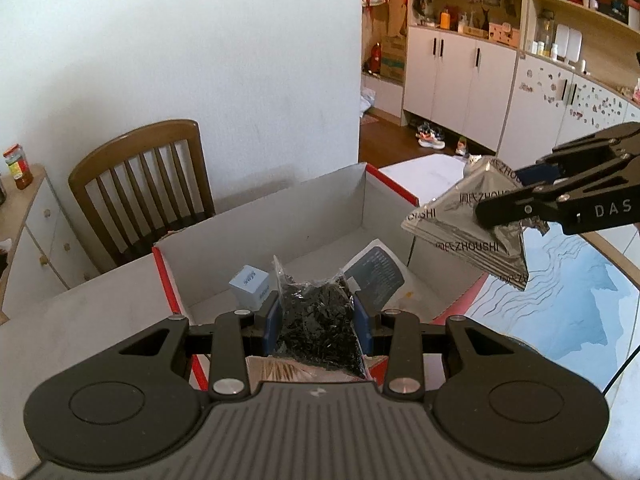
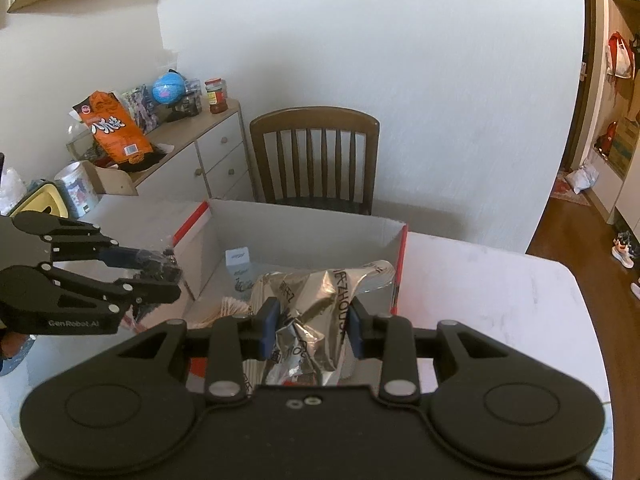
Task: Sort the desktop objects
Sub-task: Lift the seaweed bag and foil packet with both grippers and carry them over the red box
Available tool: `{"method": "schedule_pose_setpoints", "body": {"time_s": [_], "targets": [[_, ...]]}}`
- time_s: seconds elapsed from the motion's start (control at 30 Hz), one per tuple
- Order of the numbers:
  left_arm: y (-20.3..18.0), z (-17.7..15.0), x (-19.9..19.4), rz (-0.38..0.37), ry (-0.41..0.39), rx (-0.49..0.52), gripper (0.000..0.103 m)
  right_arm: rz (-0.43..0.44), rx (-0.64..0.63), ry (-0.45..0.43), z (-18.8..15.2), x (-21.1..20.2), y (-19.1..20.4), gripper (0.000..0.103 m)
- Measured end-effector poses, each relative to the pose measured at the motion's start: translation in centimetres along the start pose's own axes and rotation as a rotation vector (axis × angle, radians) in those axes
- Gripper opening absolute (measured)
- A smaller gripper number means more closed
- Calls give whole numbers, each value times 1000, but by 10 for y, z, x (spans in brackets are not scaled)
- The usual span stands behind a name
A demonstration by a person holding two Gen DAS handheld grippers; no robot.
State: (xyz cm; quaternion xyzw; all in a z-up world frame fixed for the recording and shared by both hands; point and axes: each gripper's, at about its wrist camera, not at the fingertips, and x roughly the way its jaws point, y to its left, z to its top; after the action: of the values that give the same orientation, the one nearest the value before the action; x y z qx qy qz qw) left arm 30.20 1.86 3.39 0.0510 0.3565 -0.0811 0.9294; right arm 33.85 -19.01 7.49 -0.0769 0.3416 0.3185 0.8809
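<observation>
Left wrist view: a clear bag of black bits point(image 1: 316, 320) is being clamped between the blue pads point(image 1: 272, 326) of the left gripper point(image 1: 318, 326), held over the near edge of the open cardboard box point(image 1: 280, 216). Right wrist view: a silver foil pouch point(image 2: 316, 320) is being pinched by the right gripper point(image 2: 312, 324), also above the box. Step judged in hand: both items are being carried to the box for dropping. Next move is judged to call for clearing the near wall, then parting the fingers over the box floor. Both grippers are being angled downward and forward. Further in, a small white-blue carton point(image 1: 250, 286) and a printed leaflet point(image 1: 376, 276) are lying inside the box. Beyond, a wooden chair point(image 1: 140, 184) is standing against the wall.
</observation>
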Motion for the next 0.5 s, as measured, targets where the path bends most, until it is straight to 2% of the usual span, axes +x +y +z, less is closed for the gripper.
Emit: {"method": "schedule_pose_setpoints", "body": {"time_s": [0.27, 0.5], "targets": [[8, 7, 27, -3, 53, 7, 36, -33, -7, 10, 6, 22, -3, 33], [19, 9, 51, 25, 90, -13, 36, -44, 14, 23, 8, 46, -6, 33]]}}
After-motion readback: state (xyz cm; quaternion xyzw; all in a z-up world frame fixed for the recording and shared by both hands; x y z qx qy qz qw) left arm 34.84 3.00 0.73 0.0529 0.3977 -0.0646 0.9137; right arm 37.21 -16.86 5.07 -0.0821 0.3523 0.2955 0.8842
